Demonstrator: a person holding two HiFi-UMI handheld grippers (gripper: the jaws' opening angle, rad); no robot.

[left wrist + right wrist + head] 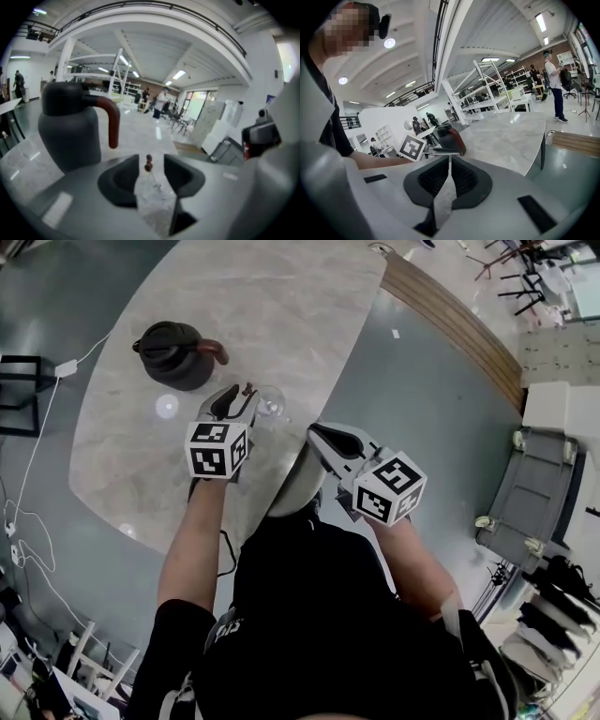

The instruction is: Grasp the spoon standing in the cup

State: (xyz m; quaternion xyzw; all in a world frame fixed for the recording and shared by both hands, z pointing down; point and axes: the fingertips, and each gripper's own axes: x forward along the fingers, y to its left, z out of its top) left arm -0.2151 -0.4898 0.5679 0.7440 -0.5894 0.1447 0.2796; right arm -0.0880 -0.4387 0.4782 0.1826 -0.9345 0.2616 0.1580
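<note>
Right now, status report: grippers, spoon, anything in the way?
Left hand-held gripper open, spoon lined up between its jaws, not gripped. Right hand-held gripper shut, empty. Spoon standing in glass cup. Kettle alongside, not blocking.

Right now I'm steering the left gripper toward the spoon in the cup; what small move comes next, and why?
Probably ease the left gripper forward a little: its fingers stand apart, and the spoon shows centred in their gap but seemingly just beyond the tips, untouched.
</note>
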